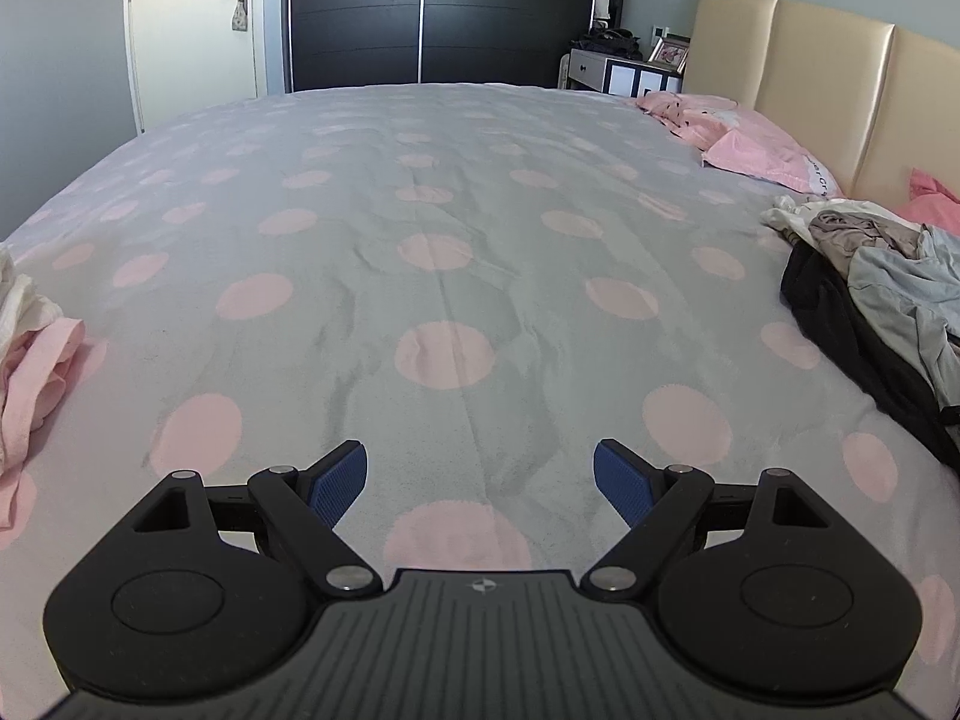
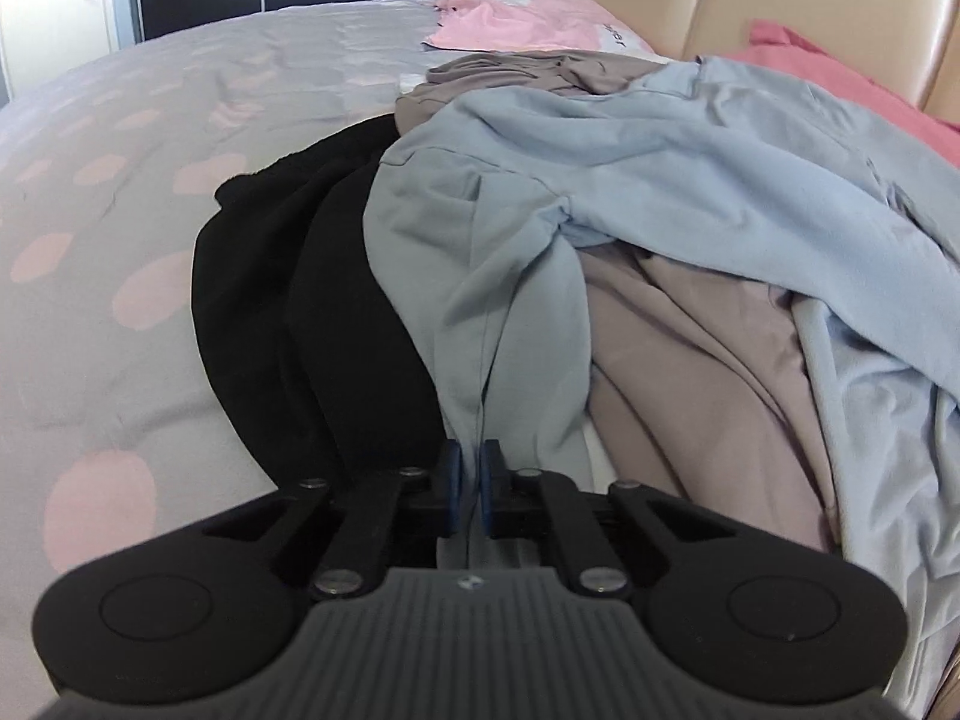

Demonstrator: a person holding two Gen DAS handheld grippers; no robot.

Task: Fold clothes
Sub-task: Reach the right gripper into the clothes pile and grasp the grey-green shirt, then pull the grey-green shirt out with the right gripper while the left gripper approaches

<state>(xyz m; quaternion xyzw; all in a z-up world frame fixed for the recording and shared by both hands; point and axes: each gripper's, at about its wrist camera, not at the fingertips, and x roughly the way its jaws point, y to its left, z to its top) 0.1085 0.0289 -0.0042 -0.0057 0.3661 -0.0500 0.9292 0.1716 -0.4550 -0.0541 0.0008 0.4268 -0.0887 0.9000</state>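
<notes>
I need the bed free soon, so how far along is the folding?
Barely started. No folded stack is visible. The right gripper is shut on a fold of the light blue garment atop the pile with the black garment and a taupe one. The left gripper hangs open over the spotted bedspread. Crumpled pink and white clothes also remain.

You work in home bedroom. Wide bed with grey cover and pink dots fills view. Padded cream headboard stands at its far right, pink pillows against it. Dark sliding wardrobe and white door with handle line far wall. Small nightstand holds photo frame. Loose clothes lie heaped on bed.
</notes>
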